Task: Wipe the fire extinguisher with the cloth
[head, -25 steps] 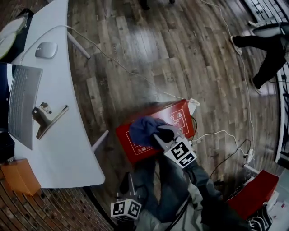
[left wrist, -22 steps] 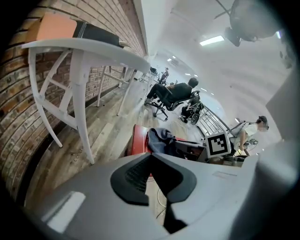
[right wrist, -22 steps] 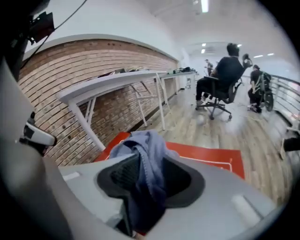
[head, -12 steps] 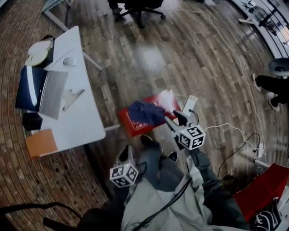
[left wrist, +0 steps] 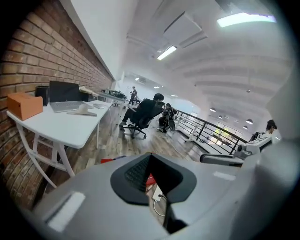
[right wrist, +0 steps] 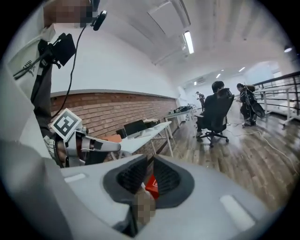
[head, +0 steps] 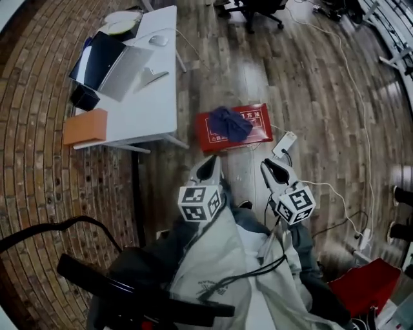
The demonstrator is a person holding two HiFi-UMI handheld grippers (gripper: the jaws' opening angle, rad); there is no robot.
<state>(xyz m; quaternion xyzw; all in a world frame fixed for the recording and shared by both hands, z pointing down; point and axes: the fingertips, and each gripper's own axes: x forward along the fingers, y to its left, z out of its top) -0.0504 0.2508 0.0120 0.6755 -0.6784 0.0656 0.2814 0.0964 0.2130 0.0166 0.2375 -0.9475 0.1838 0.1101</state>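
Observation:
A red fire extinguisher box (head: 257, 126) lies flat on the wooden floor, with a dark blue cloth (head: 229, 122) bunched on top of it. Both grippers hang well above and short of the box, close to the person's body. My left gripper (head: 210, 169) is shut and holds nothing. My right gripper (head: 271, 169) is closing, a narrow gap still between its pads and nothing in it. The red box (right wrist: 153, 183) shows far off through that gap in the right gripper view, and my left gripper (right wrist: 115, 146) shows at that view's left. A sliver of the box (left wrist: 150, 179) shows past the jaws in the left gripper view.
A white desk (head: 161, 84) stands left of the box, bearing a laptop (head: 122, 64), a mouse and an orange box (head: 85, 127). A white power strip (head: 284, 143) and cables lie right of the box. An office chair (head: 255, 9) stands beyond. A red bag (head: 361, 290) sits at bottom right.
Both grippers have risen and drawn back from the red box. The right gripper has left the cloth, which stays lying on the box. The head camera has risen and sees more floor.

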